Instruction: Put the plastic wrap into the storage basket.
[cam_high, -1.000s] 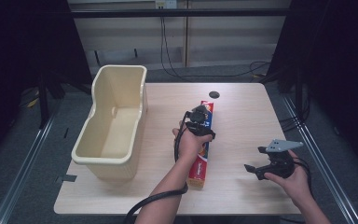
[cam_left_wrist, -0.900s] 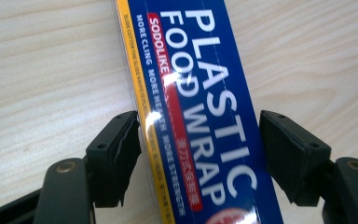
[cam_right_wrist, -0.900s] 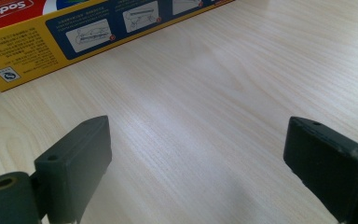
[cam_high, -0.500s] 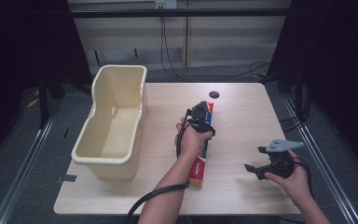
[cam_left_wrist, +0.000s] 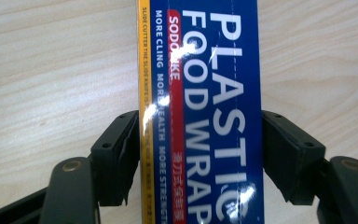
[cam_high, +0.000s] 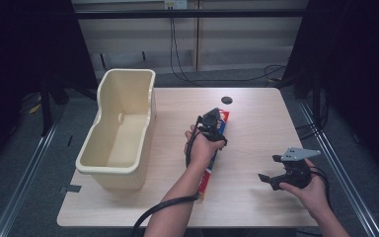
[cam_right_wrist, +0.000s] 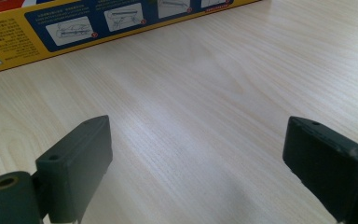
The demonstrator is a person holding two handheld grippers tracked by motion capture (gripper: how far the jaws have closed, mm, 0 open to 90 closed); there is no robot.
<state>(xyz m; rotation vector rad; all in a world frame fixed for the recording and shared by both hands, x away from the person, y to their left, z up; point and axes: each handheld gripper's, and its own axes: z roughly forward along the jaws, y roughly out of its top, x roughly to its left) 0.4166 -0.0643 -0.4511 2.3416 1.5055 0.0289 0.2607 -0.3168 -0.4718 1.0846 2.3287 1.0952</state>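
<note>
Grasp step in hand: left gripper (cam_left_wrist: 200, 154) straddles long blue cardboard plastic-wrap box (cam_left_wrist: 200, 112) lying flat mid-table beside cream plastic tub (cam_high: 121, 133); jaws just reopened slightly, pads at box sides, contact unclear; right gripper (cam_right_wrist: 200, 172) wide open, empty; next, judged: firm squeeze before lifting.

Left gripper (cam_high: 216, 117) and right gripper (cam_high: 271, 180): black bodies, black blocky screwed jaws, trailing black cables; right carries a grey three-cornered plate.
</note>
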